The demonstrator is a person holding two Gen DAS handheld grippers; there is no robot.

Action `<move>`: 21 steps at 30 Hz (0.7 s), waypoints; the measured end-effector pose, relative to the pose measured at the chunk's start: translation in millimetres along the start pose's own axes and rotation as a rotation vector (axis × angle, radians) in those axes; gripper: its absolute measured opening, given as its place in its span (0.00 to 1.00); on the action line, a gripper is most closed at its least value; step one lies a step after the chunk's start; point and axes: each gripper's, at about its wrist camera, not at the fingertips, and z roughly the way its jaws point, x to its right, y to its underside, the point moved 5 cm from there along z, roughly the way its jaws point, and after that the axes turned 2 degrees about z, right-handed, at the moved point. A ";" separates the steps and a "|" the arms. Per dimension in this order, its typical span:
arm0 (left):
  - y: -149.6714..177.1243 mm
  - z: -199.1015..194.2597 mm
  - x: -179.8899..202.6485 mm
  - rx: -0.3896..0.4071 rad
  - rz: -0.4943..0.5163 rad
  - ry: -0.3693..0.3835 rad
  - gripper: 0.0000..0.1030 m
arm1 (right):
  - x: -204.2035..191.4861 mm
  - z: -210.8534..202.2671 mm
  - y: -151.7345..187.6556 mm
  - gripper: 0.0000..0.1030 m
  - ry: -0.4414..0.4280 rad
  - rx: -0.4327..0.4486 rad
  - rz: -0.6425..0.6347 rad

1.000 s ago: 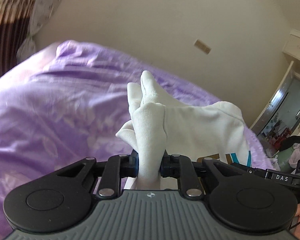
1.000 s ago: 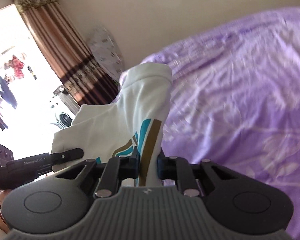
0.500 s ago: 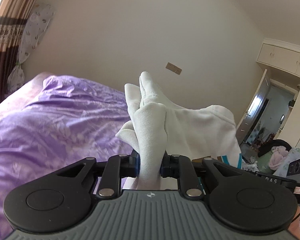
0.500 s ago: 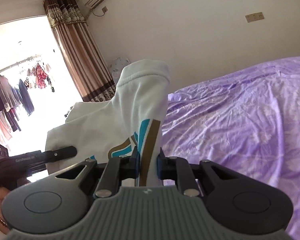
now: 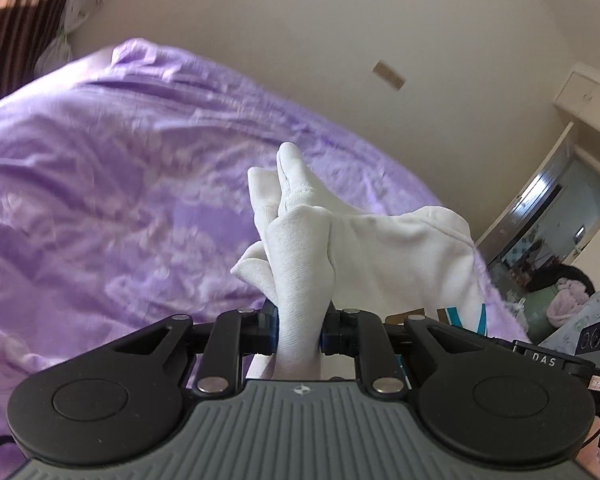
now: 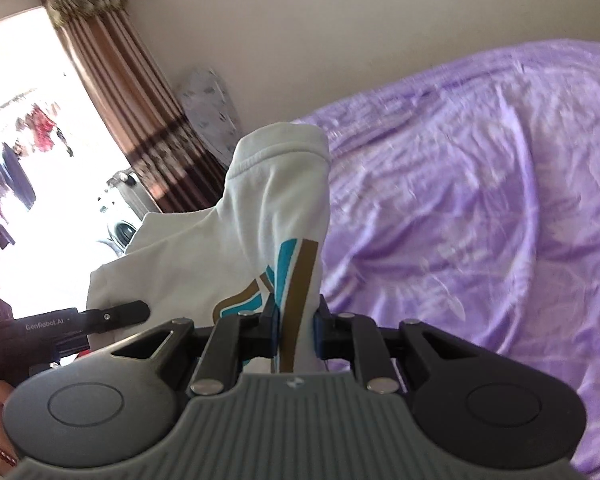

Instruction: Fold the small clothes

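White garment [image 5: 400,256] hangs stretched between my tools above the purple bed [image 5: 100,200]: left tool [image 5: 299,334] pinches bunched plain fabric, right tool [image 6: 296,334] clamps its striped part.

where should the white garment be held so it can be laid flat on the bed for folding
Hold the white garment by two opposite edges, as now: the left hand-held gripper pinches a plain bunched end, the right hand-held gripper the striped end. The cloth spans between them, so lowering both onto the purple bedspread should spread it.

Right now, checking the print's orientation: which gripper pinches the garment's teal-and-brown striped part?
The right gripper; its fingers clamp the stripes. The left gripper holds plain white garment.
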 end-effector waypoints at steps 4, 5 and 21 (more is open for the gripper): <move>4.4 40.2 -23.9 -0.078 -0.016 -0.009 0.19 | 26.9 35.5 4.9 0.11 0.018 -0.053 0.047; 7.2 48.9 -28.9 -0.100 -0.021 -0.015 0.19 | 33.0 44.4 5.3 0.11 0.024 -0.065 0.055; 37.8 96.7 -104.7 -0.195 -0.163 -0.036 0.43 | 121.3 140.6 38.8 0.25 0.103 -0.201 0.251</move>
